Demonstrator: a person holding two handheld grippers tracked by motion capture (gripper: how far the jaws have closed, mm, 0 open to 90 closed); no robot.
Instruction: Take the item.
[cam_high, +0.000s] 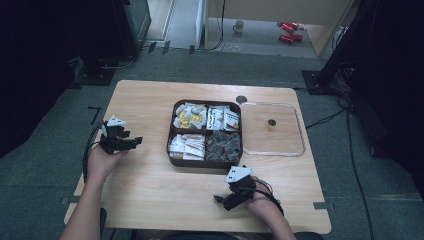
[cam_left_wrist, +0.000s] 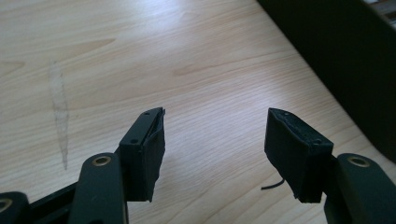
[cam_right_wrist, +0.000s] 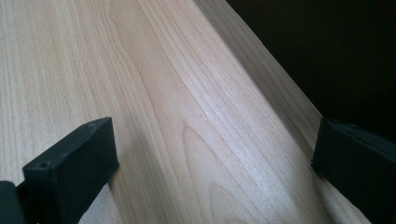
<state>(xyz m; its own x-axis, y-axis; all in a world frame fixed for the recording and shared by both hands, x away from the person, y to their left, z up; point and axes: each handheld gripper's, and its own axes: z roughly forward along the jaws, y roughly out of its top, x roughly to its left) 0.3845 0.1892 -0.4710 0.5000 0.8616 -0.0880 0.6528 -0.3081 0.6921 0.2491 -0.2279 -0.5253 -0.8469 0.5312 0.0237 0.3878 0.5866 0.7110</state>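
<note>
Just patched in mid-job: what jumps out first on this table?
The dark brown four-compartment tray at the middle of the wooden table catches the eye, packed with sachets and dark packets. Just right of it lies a clear lid, flat, with a small knob at its centre. The left claw rests near the left edge and the right claw near the front edge, both open and holding nothing.

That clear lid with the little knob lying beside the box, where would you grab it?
Grip the clear lid by its upright central knob, coming straight down from above with the right gripper. The lid lies flat on the table, so its thin edges offer little purchase.
</note>
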